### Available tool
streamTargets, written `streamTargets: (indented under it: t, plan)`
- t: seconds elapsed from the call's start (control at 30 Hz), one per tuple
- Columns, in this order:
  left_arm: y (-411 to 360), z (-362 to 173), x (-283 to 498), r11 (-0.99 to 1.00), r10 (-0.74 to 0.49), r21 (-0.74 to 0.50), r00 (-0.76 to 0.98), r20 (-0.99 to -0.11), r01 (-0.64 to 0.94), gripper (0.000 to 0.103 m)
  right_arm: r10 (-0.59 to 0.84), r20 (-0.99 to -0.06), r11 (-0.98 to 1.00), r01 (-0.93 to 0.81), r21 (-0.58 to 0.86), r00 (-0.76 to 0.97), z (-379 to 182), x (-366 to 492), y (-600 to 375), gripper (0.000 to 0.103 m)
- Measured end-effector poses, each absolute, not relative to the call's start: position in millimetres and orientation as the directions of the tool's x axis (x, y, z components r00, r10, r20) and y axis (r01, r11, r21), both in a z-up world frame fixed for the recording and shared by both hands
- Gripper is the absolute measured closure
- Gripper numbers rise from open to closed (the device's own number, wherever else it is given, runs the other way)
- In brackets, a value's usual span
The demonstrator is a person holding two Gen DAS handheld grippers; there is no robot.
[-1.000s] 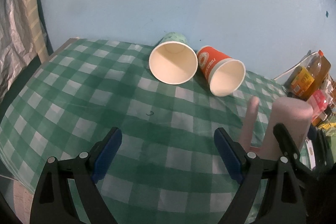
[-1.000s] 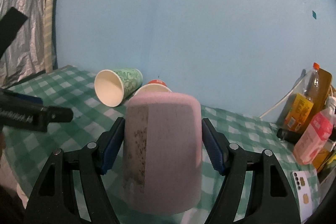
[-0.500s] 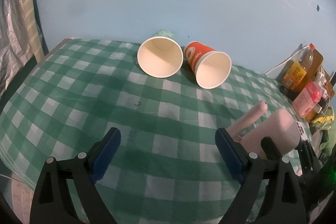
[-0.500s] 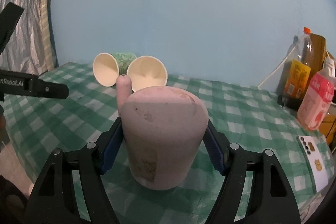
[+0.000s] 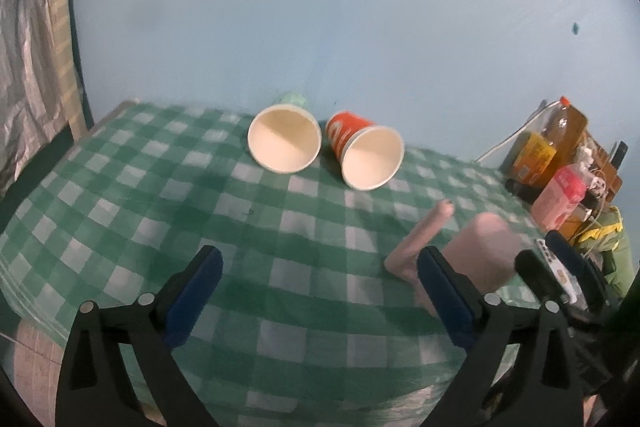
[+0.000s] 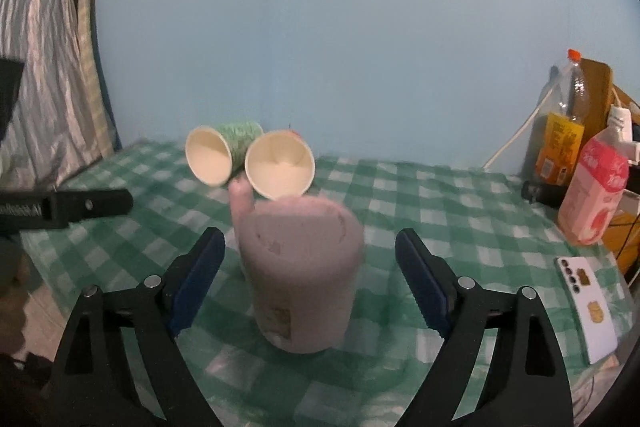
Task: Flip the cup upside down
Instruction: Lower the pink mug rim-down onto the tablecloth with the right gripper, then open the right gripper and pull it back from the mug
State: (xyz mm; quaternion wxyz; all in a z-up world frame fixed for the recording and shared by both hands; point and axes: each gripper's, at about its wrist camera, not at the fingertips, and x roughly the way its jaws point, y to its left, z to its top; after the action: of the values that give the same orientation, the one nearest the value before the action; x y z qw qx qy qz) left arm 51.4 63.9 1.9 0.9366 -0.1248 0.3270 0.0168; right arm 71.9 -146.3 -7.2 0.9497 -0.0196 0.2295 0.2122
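A pink cup (image 6: 302, 273) with a long handle (image 6: 240, 203) stands upside down on the green checked tablecloth (image 6: 440, 211), base up. My right gripper (image 6: 310, 287) is open, its blue pads apart on either side of the cup with gaps showing. In the left wrist view the pink cup (image 5: 480, 251) is at the right, its handle (image 5: 420, 239) pointing away. My left gripper (image 5: 320, 299) is open and empty above the cloth (image 5: 200, 195).
A green paper cup (image 5: 284, 139) and an orange paper cup (image 5: 366, 155) lie on their sides at the back. Bottles (image 6: 560, 131) and a pink carton (image 6: 596, 191) stand at the right. A white phone (image 6: 588, 303) lies near the right edge.
The right gripper set the pink cup down upside down and opened, letting go of it. The left gripper stayed open and drew back slightly.
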Motion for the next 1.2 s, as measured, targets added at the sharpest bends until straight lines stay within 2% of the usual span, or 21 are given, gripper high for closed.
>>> streamTargets:
  t: [0.17, 0.4, 0.63, 0.8, 1.2]
  plan:
    - [53.6, 20.3, 32.4, 0.976, -0.046, -0.201, 0.832, -0.552, -0.079, 0.001, 0.440, -0.388, 0.896, -0.423, 0.133, 0.810, 20.6, 57.9, -165.9, 0.016]
    - [34.4, 33.7, 5.9, 0.992, -0.028, -0.119, 0.877, -0.480, -0.033, 0.001, 0.468, -0.376, 0.883, -0.410, 0.228, 0.800, 41.6, 54.0, -184.3, 0.014]
    - [23.3, 30.8, -8.3, 0.993, -0.070, -0.118, 0.892, -0.447, 0.019, 0.000, 0.453, -0.402, 0.891, -0.395, 0.222, 0.796, 44.8, 46.3, -184.3, 0.014]
    - [17.9, 31.4, -15.0, 0.996, -0.060, -0.089, 0.896, -0.440, 0.023, 0.000, 0.434, -0.430, 0.901, -0.383, 0.204, 0.792, 39.4, 41.9, -179.6, 0.014]
    - [22.3, 43.2, -27.6, 0.996, -0.041, -0.093, 0.912, -0.409, 0.004, 0.000, 0.393, -0.429, 0.919, -0.370, 0.138, 0.814, 42.7, 32.5, -175.0, 0.014]
